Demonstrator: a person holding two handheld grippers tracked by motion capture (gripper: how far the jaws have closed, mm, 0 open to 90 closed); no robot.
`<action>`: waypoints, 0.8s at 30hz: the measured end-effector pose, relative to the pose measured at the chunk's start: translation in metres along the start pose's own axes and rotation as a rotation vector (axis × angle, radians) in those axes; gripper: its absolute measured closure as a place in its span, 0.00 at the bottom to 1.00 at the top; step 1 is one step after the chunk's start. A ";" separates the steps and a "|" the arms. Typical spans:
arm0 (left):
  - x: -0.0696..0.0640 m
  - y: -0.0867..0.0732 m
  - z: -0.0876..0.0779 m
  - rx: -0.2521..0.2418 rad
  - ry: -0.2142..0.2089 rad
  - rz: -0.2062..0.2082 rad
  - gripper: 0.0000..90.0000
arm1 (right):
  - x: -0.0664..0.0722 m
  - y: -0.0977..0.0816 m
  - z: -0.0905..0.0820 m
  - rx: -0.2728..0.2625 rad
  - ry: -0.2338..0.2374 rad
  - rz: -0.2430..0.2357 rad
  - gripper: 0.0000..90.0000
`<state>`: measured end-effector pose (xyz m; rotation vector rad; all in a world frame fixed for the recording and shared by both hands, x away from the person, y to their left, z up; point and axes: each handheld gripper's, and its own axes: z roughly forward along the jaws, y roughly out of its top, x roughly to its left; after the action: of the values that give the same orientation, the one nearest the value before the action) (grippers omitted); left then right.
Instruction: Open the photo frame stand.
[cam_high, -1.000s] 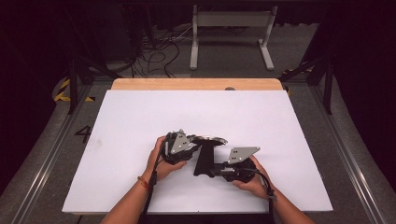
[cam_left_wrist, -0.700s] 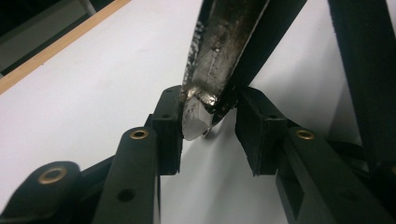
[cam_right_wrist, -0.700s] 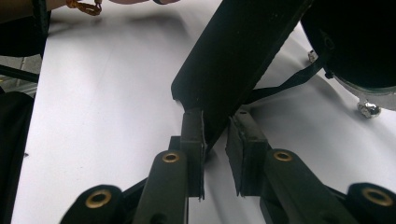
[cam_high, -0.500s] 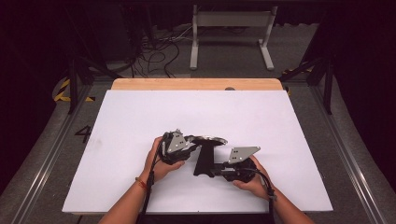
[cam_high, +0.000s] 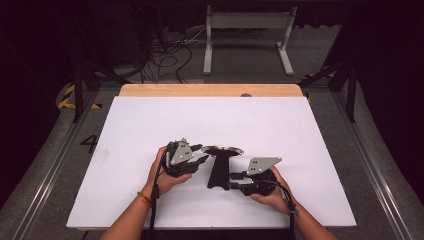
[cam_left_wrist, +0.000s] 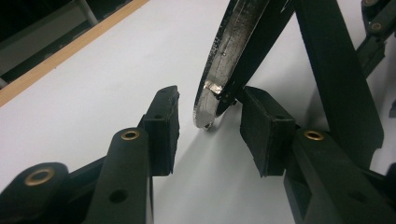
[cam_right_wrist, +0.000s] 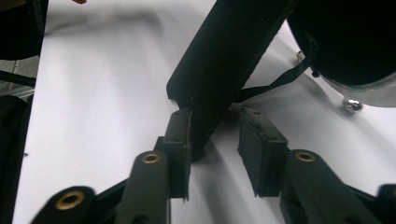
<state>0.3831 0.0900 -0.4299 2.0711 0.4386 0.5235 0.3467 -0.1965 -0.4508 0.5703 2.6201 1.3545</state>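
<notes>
A small black pan with a metal rim and a long black handle lies in the middle of the white table. My left gripper is at the rim's left side. In the left gripper view the scuffed rim stands between its pads, with a gap on the left; these jaws have just been opening. My right gripper is at the handle's end. In the right gripper view the handle sits between the jaws against the left pad and clear of the right one; these jaws have also just been opening.
A wooden strip edges the table's far side. Beyond it are a white metal stand and loose cables on the floor. Metal rails run along both sides of the table.
The left gripper has shifted slightly to the left at the pan's rim. The right hand and the pan stay where they were.
</notes>
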 end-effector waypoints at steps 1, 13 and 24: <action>0.001 0.001 -0.001 -0.003 0.003 0.009 0.63 | 0.000 0.000 -0.001 -0.001 -0.002 -0.002 0.70; 0.003 0.006 -0.021 -0.033 -0.017 0.003 0.62 | -0.007 0.008 -0.039 -0.049 -0.143 -0.033 0.58; 0.006 0.014 -0.032 -0.094 -0.021 -0.028 0.65 | -0.014 0.014 -0.065 -0.140 -0.329 -0.022 0.75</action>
<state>0.3729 0.1089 -0.4014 1.9762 0.4228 0.4959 0.3447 -0.2435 -0.4022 0.6762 2.2462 1.2990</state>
